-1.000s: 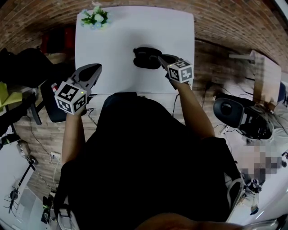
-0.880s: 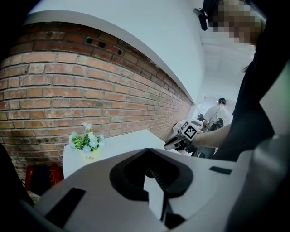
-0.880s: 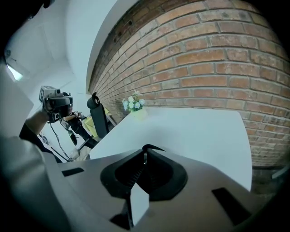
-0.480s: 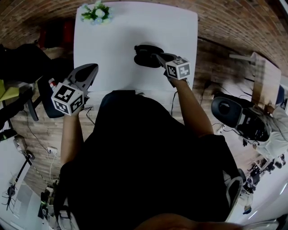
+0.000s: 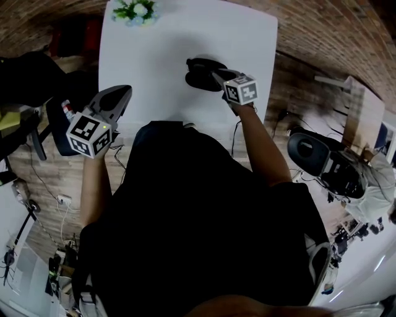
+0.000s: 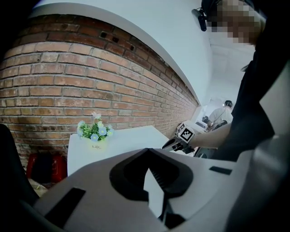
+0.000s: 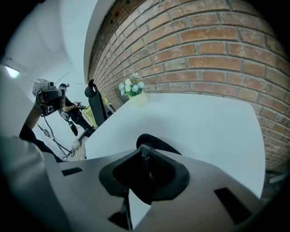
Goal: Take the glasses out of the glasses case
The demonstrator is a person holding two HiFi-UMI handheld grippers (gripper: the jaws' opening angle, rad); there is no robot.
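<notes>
Head view shows the black oval glasses case point(image 5: 199, 73) lying flat on the white rectangular table point(image 5: 161, 56), toward its right half at about 12 o'clock from the person. No view shows the glasses themselves, and whether the lid is raised cannot be told. The right gripper point(image 5: 218, 76) reaches in from the case's 4 o'clock, its tips at the near rim. In the right gripper view its jaws look pressed together, with the dark curve of the case point(image 7: 156, 141) just beyond the tips point(image 7: 143, 148); it probably sits there to work the lid's edge, though any actual pinch cannot be confirmed. The left gripper point(image 5: 127, 90) hangs off the table's left edge, at the case's 8 o'clock and well apart. Its jaws are closed on nothing point(image 6: 146, 150), likely waiting to steady the case. A small pot of pale flowers point(image 5: 137, 10) stands at the far edge, around 11 o'clock, clear of the work.
</notes>
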